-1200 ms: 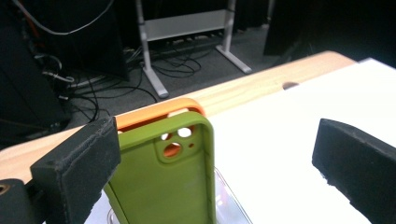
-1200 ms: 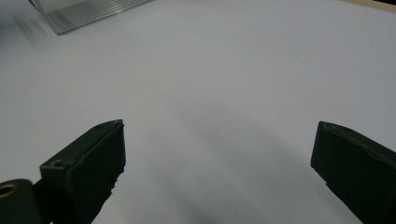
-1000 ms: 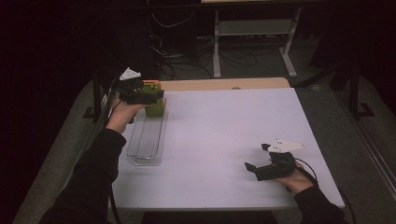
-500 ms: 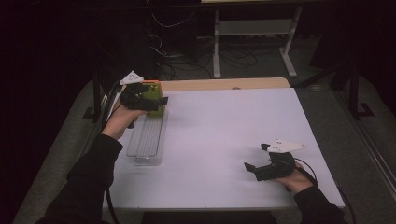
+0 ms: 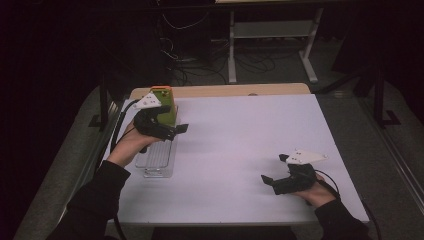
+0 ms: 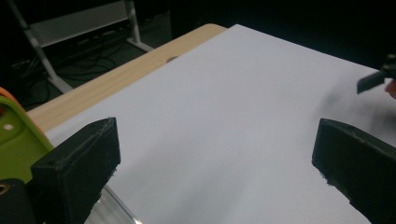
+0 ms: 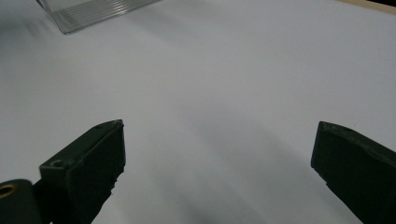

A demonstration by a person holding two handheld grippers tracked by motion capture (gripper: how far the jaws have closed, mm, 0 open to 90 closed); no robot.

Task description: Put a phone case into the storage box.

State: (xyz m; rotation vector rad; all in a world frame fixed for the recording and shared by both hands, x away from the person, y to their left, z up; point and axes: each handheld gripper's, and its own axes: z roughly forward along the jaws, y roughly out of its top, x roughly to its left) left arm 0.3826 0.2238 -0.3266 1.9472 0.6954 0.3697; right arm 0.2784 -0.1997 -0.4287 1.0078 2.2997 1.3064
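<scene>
High view: green box (image 5: 168, 106) just behind left gripper (image 5: 172, 130) (jaws apart).

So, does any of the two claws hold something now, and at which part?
Nothing is held. The left claw is open beside the green box and above the clear tray; the right claw is open over the white table.

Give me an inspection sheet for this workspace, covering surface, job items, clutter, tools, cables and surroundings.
Surface: white table top with a wooden far edge.
Job's things: green block with orange top at the far left; clear ribbed plastic tray in front of it.
Clutter: nothing seen.
Grippers: left tool open, above the tray's far end, holding nothing; right tool open, low at the near right.
Cables: one trails from each tool; more lie on the floor.
Surroundings: dark room, white metal frame behind.
</scene>
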